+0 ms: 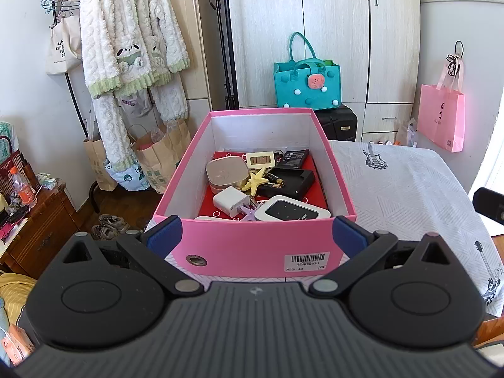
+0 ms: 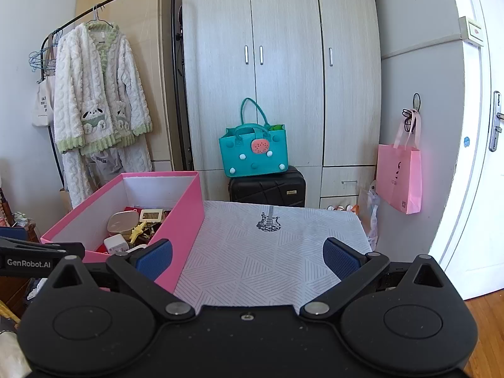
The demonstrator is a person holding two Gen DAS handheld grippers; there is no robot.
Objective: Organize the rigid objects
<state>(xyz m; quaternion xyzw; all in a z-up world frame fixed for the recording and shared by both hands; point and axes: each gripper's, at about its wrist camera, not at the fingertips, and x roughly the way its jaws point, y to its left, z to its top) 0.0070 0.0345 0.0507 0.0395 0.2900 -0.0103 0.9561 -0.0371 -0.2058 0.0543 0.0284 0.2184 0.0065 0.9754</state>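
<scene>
A pink cardboard box (image 1: 252,245) stands on the white patterned tablecloth (image 1: 409,195). Inside lie several small rigid items: a beige case (image 1: 225,173), a white charger (image 1: 231,201), a yellow starfish (image 1: 256,181), a white pocket router (image 1: 291,211), a black holder (image 1: 293,181) and batteries (image 1: 275,182). My left gripper (image 1: 256,237) is open, its blue pads level with the box's near wall and nothing held. My right gripper (image 2: 249,258) is open over the bare cloth, right of the pink box (image 2: 186,217), empty.
A teal bag (image 2: 253,154) sits on a black suitcase (image 2: 267,189) before the wardrobe. A pink paper bag (image 2: 400,182) hangs at right. A clothes rack with a white robe (image 2: 97,94) stands left. A wooden cabinet (image 1: 34,230) with clutter lies at far left.
</scene>
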